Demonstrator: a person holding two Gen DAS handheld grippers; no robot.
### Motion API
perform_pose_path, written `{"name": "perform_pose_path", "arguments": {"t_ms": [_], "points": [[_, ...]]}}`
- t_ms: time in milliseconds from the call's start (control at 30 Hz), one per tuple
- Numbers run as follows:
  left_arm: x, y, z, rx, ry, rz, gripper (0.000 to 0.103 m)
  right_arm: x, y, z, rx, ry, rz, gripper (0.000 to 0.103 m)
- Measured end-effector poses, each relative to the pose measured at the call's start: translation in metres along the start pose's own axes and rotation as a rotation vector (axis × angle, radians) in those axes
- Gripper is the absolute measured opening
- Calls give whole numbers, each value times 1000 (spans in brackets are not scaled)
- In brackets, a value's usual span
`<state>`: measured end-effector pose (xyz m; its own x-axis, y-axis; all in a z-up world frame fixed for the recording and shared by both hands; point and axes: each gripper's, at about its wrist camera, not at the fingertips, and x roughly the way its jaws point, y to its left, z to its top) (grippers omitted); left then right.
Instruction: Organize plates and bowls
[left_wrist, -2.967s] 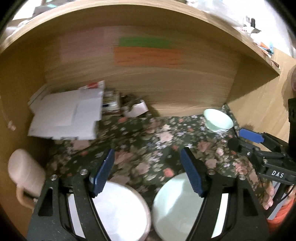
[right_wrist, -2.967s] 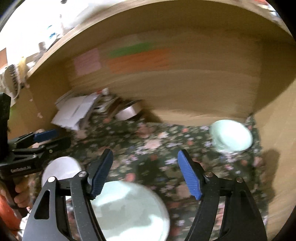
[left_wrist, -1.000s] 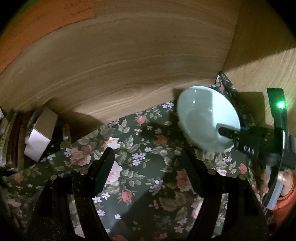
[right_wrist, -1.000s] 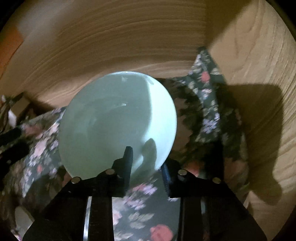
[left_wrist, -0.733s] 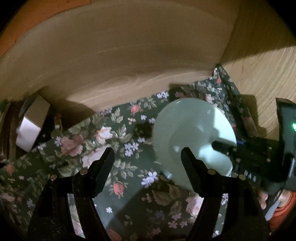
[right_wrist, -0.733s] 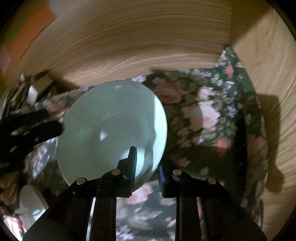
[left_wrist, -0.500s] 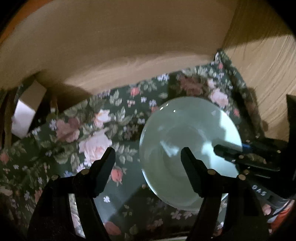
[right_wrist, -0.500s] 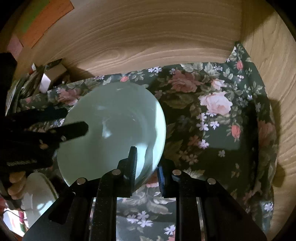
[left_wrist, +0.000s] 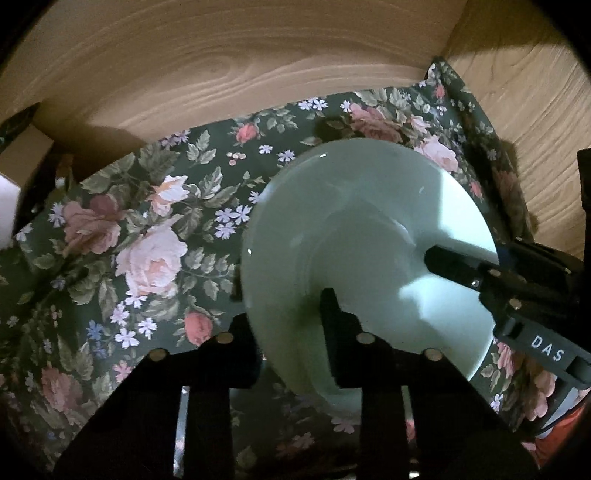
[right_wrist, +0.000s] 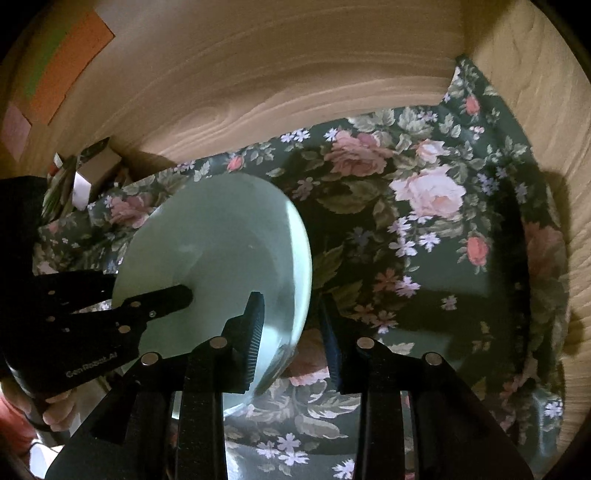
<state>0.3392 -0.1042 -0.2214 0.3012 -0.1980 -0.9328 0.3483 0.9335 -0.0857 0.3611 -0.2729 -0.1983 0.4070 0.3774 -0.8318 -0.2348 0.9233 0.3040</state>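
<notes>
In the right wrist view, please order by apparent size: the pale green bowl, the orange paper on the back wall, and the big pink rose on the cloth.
1. pale green bowl
2. orange paper
3. pink rose
Fisheye distortion and nearness affect this.

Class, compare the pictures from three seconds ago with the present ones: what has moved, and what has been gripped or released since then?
The pale green bowl, formerly standing alone near the shelf's right corner, was clamped at its rim by the right gripper and carried leftward. The left gripper, previously open above the plates, came across and closed on the bowl's other rim, so both hold it tilted. The floral cloth and wooden back wall look unchanged.
</notes>
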Motion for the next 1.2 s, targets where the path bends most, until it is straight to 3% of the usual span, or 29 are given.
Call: {"name": "perform_pose_path", "arguments": {"t_ms": [67,500,933,1200], "points": [[0,-2,1,9,-9,6,26,0,2,0,-7,0,5,18],[-22,-6,0,34,-54,5,25,-28,11,0,-29,-70,-10,19],[-89,-3,-20,-5,-218,-1,25,-80,39,-6,-70,-205,9,19],[-117,0,-38,-26,-276,1,25,-102,58,-16,-99,-253,20,19]]}}
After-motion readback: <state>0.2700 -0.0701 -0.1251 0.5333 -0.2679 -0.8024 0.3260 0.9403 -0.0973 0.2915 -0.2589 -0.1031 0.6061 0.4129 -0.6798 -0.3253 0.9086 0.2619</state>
